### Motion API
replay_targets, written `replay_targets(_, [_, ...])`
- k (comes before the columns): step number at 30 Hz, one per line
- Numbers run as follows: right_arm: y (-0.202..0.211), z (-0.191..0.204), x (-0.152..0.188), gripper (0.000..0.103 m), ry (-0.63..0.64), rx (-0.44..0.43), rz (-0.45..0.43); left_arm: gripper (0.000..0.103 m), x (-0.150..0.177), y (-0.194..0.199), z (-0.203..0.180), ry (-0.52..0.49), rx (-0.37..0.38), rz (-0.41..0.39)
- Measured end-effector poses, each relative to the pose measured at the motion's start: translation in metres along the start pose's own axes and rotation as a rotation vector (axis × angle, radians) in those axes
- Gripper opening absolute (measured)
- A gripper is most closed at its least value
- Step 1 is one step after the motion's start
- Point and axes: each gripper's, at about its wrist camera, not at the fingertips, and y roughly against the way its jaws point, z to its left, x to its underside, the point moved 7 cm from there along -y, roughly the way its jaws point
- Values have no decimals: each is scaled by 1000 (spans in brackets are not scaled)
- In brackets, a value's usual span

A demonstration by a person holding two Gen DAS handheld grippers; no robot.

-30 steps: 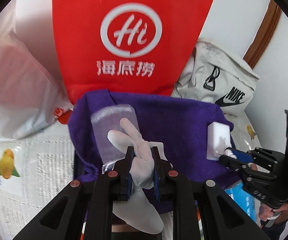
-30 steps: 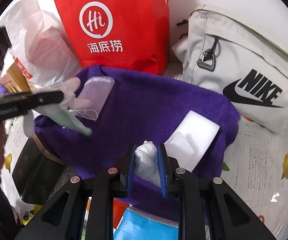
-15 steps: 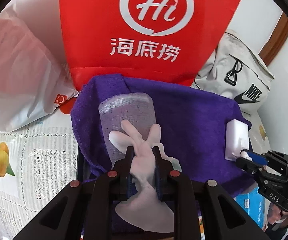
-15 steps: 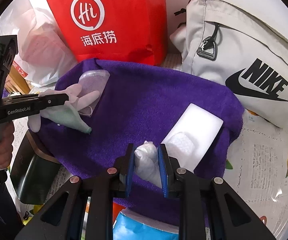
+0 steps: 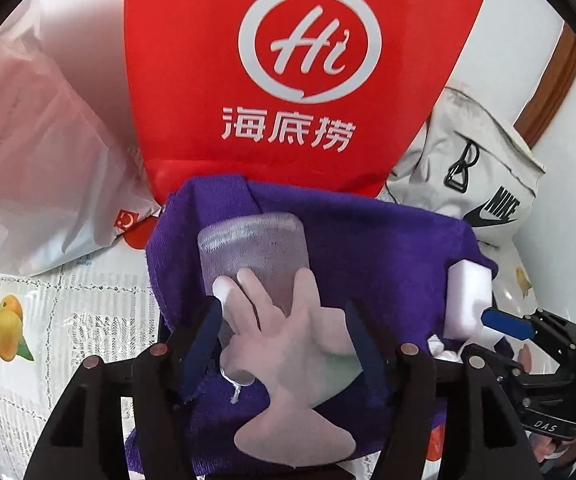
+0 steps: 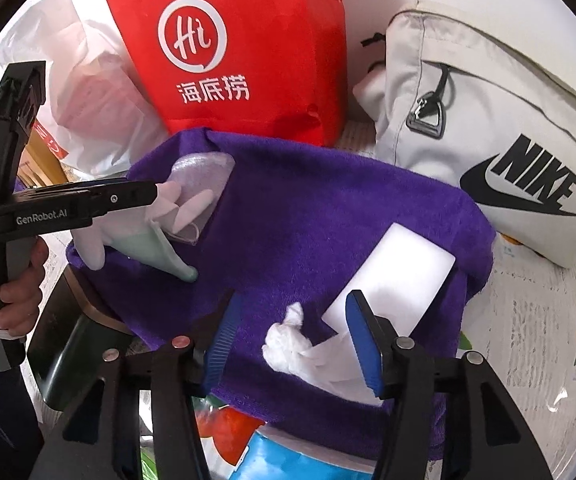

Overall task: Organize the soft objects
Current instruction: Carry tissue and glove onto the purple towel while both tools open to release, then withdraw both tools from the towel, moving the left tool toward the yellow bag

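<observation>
Glove and crumpled white bag on purple towel.
Pale glove lies between opening left tongs, pads clear; white bag lies between opening right tongs, beside white sponge. Purple towel underneath.

Towel lies before Hi bag, backpack to its right. On towel: glove left, sponge right, poss. crumpled wrapper just beside sponge.

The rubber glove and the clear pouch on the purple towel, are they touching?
Touching. In the left wrist view the rubber glove's fingers lie directly over the lower end of the clear pouch, no gap showing, both resting on the purple towel.
</observation>
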Motion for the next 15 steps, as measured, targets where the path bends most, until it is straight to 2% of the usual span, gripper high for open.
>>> replay_targets(9, [14, 1, -3, 54, -20, 5, -33, 63, -6, 27, 9, 7, -11, -34])
replay_targets(15, [39, 2, -5, 54, -9, 42, -58, 63, 2, 46, 12, 7, -37, -36])
